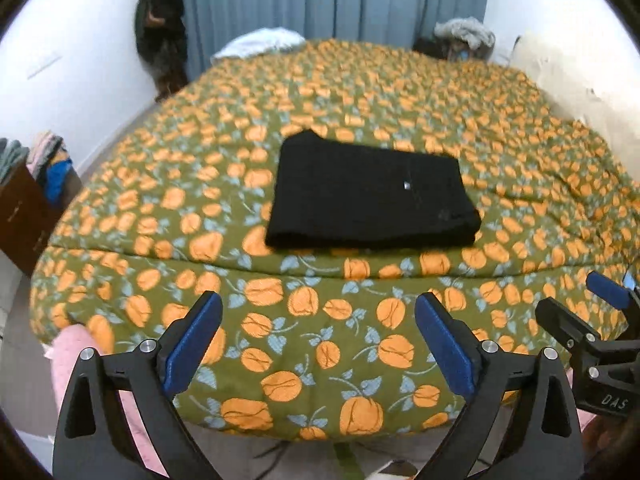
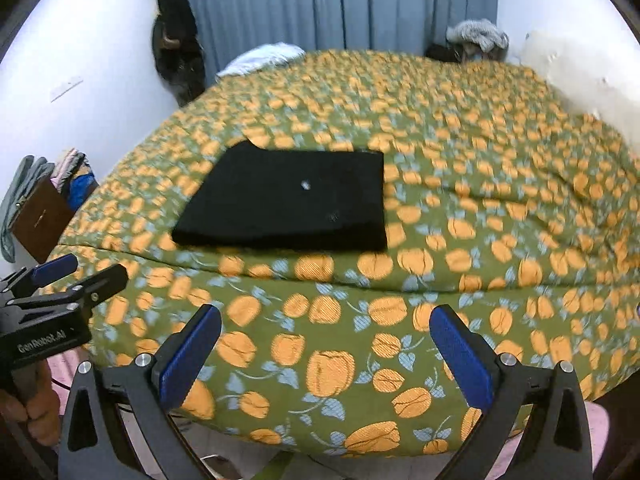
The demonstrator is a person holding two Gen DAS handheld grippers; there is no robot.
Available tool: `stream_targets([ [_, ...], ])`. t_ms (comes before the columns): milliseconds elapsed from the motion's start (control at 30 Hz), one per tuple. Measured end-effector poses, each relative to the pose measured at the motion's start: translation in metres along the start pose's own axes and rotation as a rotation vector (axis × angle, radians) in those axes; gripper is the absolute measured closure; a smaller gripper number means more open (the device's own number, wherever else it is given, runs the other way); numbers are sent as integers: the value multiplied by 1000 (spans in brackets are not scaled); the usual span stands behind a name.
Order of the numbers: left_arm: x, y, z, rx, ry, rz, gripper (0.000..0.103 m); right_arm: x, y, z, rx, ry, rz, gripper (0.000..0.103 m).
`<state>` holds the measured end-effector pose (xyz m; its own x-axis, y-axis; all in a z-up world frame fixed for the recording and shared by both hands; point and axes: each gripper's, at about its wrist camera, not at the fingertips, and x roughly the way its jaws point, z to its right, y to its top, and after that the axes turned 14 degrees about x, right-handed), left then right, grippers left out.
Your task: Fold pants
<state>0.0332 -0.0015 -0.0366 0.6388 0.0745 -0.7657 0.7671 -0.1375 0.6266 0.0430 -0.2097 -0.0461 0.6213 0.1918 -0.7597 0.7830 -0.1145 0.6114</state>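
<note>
The pants [image 1: 370,194] lie folded into a flat black rectangle on the bed [image 1: 520,152], near its front edge and just left of centre. Nothing lies between them and the grippers. Left gripper [image 1: 318,340] and right gripper [image 2: 326,350]: jaws released, empty, at the front edge. A brown box [image 2: 38,216] beside the bed's left edge holds clothes.

Black pants [image 1: 372,194], orange-flowered green bedspread [image 1: 320,344]
</note>
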Motion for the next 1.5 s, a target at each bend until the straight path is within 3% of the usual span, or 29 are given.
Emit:
stream_targets([
  [333,-53,-4,-7,7,76,75,1,-34,-9,-27,-41,18,10,0],
  [467,-52,-3,-2,38,121,56,1,-34,-10,-32,-79,-6,17,0],
  [567,-52,-4,-2,25,101,62,1,-31,-11,-31,-75,-5,7,0],
  [800,-56,-5,1,23,192,66,1,-29,-10,-28,-77,-29,6,0],
  [967,-56,-6,3,30,177,63,1,-33,-6,-25,-60,-30,17,0],
  [1200,-50,-5,15,78,187,-8,1,-37,-1,-25,-41,-23,26,0],
  [1433,-51,-4,9,72,107,-14,1,-38,1,-25,-38,-21,22,0],
  [1500,-52,-3,9,80,116,-17,1,-38,1,-27,-41,-19,19,0],
])
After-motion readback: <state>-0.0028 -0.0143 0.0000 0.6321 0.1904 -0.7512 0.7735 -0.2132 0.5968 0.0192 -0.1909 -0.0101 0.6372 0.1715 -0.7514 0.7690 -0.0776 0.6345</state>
